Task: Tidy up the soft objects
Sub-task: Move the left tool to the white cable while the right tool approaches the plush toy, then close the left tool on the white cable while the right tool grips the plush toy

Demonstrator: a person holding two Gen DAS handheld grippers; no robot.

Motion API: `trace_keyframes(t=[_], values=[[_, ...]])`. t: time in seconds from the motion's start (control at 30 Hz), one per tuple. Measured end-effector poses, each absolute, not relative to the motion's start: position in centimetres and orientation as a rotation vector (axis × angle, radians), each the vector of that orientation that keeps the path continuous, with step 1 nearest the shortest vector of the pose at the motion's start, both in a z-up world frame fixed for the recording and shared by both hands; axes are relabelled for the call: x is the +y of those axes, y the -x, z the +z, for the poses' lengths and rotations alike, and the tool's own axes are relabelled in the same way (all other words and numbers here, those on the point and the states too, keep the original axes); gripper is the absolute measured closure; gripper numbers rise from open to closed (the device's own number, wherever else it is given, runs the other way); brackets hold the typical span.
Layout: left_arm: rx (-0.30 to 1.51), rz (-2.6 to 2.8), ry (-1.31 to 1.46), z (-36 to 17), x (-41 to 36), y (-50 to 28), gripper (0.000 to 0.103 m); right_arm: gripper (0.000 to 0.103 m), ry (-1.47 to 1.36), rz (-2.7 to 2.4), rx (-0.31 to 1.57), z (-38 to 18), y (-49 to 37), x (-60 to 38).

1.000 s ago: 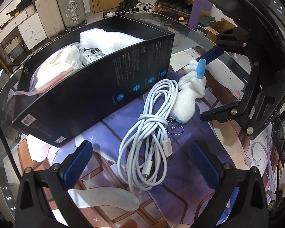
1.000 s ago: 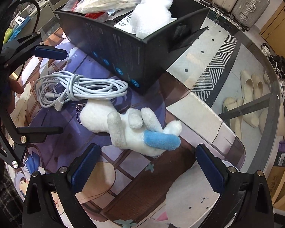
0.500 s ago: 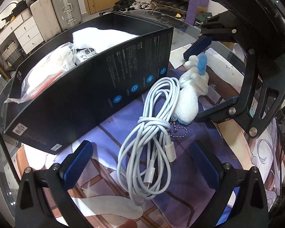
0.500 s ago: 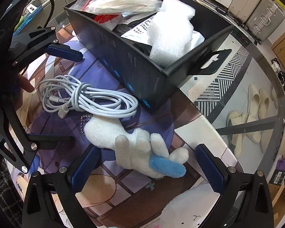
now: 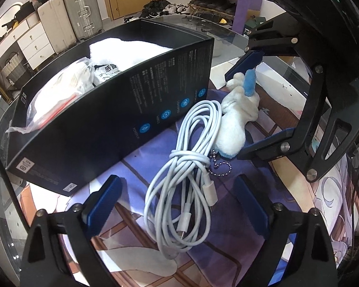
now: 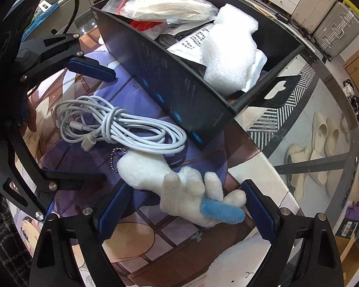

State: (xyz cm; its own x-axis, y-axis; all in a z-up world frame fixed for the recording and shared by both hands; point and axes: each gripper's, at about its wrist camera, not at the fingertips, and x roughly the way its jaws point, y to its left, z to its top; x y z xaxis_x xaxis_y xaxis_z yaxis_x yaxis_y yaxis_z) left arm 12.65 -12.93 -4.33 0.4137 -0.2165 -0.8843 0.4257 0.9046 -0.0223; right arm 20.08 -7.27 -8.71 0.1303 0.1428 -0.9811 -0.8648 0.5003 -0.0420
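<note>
The white plush toy [image 6: 177,186] with a blue ear lies on the printed mat [image 6: 155,251], just beside the coiled white cable [image 5: 186,172] and near the black box [image 5: 112,119] holding other soft things. The right gripper [image 6: 184,208] straddles the toy, its jaws just closing, not yet pressing. The left gripper [image 5: 179,203] likewise narrows around the cable, still spread.

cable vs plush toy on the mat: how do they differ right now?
The cable is a loose bundle of thin white loops, tied round its middle; the plush toy is one fluffy white body with a blue part and a ball chain. The cable lies between the left gripper's open fingers, the plush toy between the right gripper's. Both lie on the printed mat, outside the black box.
</note>
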Motion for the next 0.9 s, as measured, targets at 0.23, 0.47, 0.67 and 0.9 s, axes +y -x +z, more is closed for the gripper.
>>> trace_keyframes(t=[0.23, 0.47, 0.67, 0.9], values=[[1.064, -0.412, -0.218, -3.8, -13.3, -12.5, 0.036, 0.031, 0.749, 0.846, 1.224, -7.9, -18.6, -7.1], [1.071, -0.416, -0.224, -3.6, -13.1, -11.9, 0.045, 0.041, 0.737, 0.831, 1.216, -7.5, -17.2, -7.3], [1.08, -0.404, -0.211, -3.3, -12.6, -11.4, 0.062, 0.055, 0.714, 0.818, 1.228, -7.0, -16.2, -7.1], [1.09, -0.398, -0.191, -3.2, -12.1, -10.5, 0.064, 0.058, 0.675, 0.792, 1.248, -7.0, -16.7, -8.1]])
